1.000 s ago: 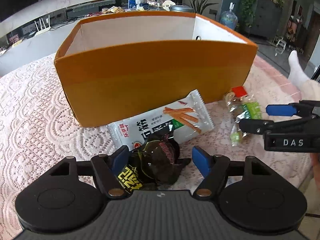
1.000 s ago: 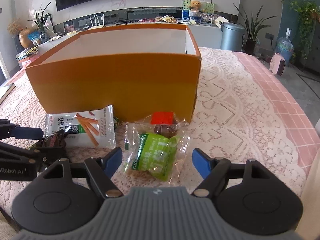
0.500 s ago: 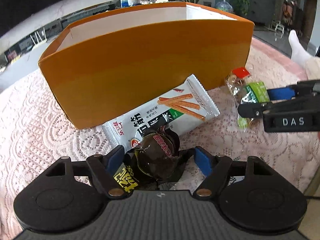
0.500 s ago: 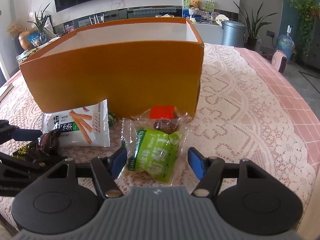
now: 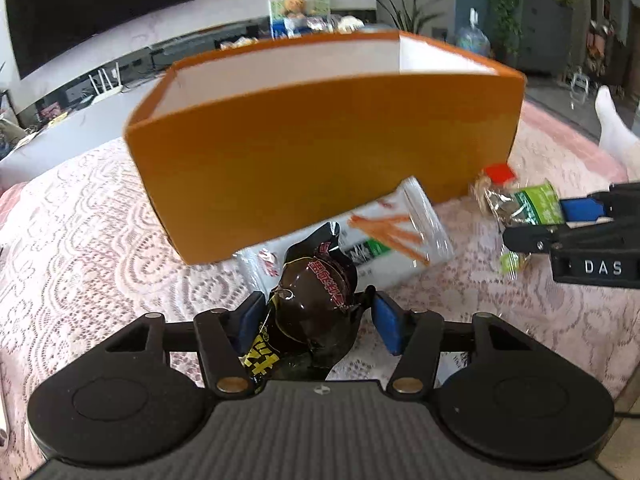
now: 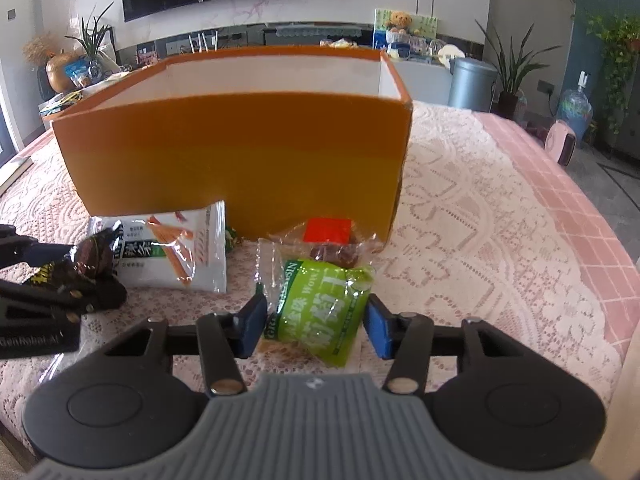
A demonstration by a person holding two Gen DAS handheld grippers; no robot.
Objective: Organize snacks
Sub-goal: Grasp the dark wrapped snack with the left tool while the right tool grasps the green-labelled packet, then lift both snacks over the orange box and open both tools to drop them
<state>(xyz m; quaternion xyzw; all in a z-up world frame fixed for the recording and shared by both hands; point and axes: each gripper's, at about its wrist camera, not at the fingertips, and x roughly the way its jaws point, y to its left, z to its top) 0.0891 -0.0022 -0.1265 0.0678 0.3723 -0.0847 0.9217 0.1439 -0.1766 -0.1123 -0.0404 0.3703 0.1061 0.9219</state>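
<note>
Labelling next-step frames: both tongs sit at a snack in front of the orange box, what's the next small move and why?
Probably lift. The left tongs, jaws just closing, pinch the dark snack pack; the right tongs, also closing, flank the green snack pack with slight gaps. Finish that squeeze, then raise both over the orange box wall.

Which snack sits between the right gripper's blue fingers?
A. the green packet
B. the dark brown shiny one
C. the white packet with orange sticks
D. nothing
A: the green packet lies between the right gripper fingers, which have just been closing on it, in front of the orange box.
</note>
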